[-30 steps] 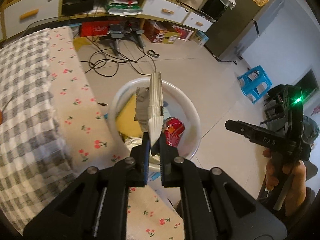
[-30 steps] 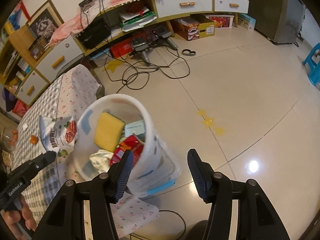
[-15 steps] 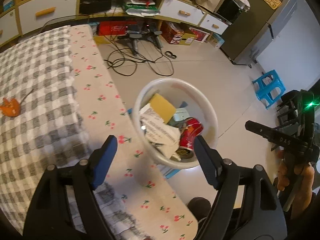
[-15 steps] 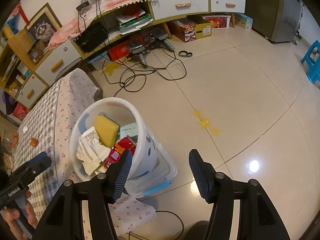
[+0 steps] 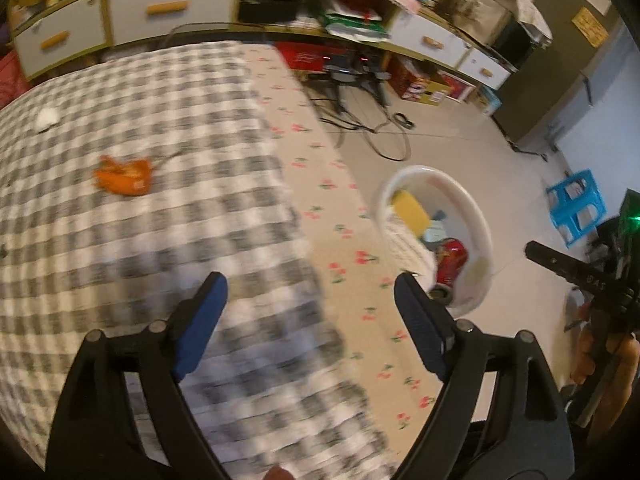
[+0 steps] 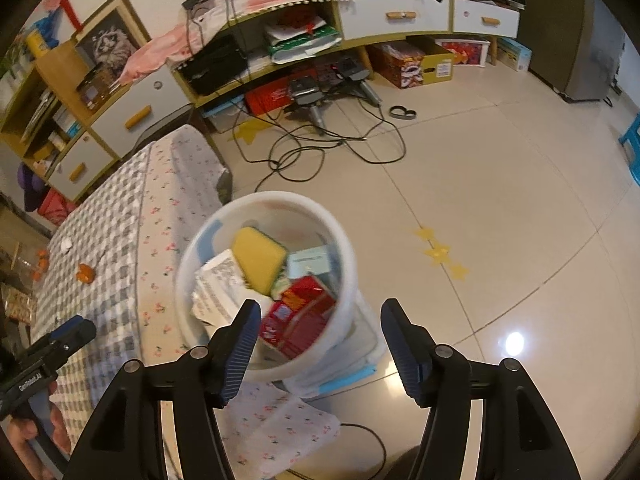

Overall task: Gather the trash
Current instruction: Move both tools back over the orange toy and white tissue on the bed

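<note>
Now the left hand-held gripper (image 5: 306, 292) hangs over the surface covered with a grey-and-white checked cloth (image 5: 132, 208), and its two blue-padded fingers stand wide apart with nothing between them. The right hand-held gripper (image 6: 316, 320) is also spread apart and empty, just above the round white plastic bin (image 6: 344, 280) that stands on the floor beside the surface. Inside the bin lie a yellow rectangular sponge (image 6: 258, 260), a crumpled white printed wrapper (image 6: 218, 286), a red printed packet (image 6: 300, 316) and a pale blue card (image 6: 310, 262). The sponge leans with its long axis from the upper left to the lower right in the right wrist view. On the cloth a small orange peel piece (image 5: 124, 176) lies flat, well apart from the bin, and a small white crumpled scrap (image 5: 47, 117) lies farther toward the back edge. The left wrist view is blurred, yet it shows a red can (image 5: 450, 262) in the bin with its long axis pointing down toward the bin wall; the right wrist view does not show it as a can. The right wrist view alone shows black cables (image 6: 320, 148) on the tiled floor (image 6: 500, 200).
</note>
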`<move>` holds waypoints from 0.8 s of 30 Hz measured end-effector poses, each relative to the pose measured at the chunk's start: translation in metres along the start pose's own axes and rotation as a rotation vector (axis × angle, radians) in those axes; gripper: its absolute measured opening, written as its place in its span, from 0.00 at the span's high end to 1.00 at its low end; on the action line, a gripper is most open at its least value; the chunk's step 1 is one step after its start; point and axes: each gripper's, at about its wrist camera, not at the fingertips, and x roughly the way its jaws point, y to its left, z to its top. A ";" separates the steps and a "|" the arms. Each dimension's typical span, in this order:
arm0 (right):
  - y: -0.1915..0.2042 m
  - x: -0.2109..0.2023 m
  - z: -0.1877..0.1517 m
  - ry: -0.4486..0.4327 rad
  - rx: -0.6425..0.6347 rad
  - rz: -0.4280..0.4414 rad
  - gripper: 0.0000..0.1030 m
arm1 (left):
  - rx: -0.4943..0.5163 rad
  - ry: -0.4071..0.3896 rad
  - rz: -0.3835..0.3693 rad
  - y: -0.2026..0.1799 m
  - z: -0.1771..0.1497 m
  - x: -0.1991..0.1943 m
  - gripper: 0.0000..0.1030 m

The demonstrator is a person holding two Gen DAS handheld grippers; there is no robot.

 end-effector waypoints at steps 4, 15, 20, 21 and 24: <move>0.025 0.002 0.003 -0.004 -0.031 0.027 0.37 | -0.039 -0.009 0.049 0.023 -0.002 -0.009 0.14; 0.096 0.025 0.011 0.017 -0.093 0.078 0.34 | -0.133 -0.044 0.156 0.086 -0.008 -0.041 0.04; 0.133 0.036 0.011 0.026 -0.130 0.102 0.34 | -0.172 -0.053 0.204 0.115 -0.009 -0.053 0.03; 0.143 0.040 0.011 0.030 -0.139 0.108 0.34 | -0.177 -0.054 0.216 0.120 -0.009 -0.054 0.03; 0.164 0.048 0.010 0.039 -0.164 0.118 0.34 | -0.195 -0.050 0.245 0.136 -0.010 -0.059 0.02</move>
